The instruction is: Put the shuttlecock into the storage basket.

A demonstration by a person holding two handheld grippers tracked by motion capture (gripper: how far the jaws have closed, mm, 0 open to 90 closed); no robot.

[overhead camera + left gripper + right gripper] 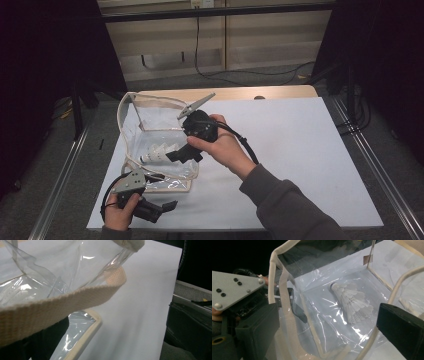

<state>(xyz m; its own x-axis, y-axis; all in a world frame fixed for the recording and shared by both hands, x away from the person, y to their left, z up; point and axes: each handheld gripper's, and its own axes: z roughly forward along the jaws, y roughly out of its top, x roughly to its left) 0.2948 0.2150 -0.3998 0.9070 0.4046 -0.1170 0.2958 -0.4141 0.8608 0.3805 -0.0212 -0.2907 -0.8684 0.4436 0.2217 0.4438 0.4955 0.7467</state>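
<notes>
At the near left corner of the white table sheet [300,150], the left gripper [159,209] lies low in the person's left hand [119,212], just beside the near edge of the clear plastic tote bag with cream webbing trim [131,112]. In the left gripper view a cream webbing strap [62,305] crosses directly over its jaws; whether they clamp the strap cannot be told. Further right, the right gripper [186,152], held in the right hand [222,145], reaches into the bag mouth, jaws spread wide and holding nothing. The white feathered shuttlecock [352,301] lies on its side inside the bag, just ahead of these jaws. In the right gripper view its long axis runs diagonally, cork tip toward upper left, feather skirt toward the right jaw.
</notes>
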